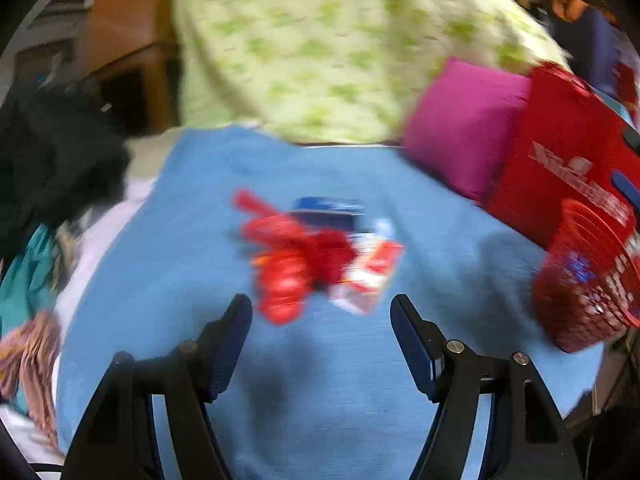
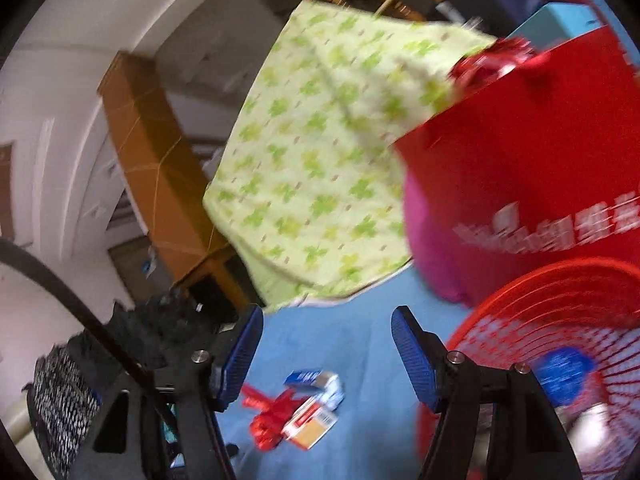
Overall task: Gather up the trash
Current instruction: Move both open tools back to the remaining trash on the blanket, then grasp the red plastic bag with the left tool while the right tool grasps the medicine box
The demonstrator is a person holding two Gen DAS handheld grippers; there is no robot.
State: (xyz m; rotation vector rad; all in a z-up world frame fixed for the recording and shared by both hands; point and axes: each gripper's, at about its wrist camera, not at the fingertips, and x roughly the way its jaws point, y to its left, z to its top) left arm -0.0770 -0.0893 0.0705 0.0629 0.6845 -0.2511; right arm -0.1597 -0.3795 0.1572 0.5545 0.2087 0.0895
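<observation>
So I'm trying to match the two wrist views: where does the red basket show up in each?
Left wrist: the red basket is at the right edge, on the blue cloth, below the red bag.
Right wrist: the basket fills the lower right corner, behind the right finger.
Shared landmark: the trash pile on the blue cloth lies left of the basket in both views.

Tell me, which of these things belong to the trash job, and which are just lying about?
Job: red wrapper, red-and-white carton, blue packet, red basket, left gripper, right gripper.

Lying about: magenta pillow, red bag, green blanket.
</observation>
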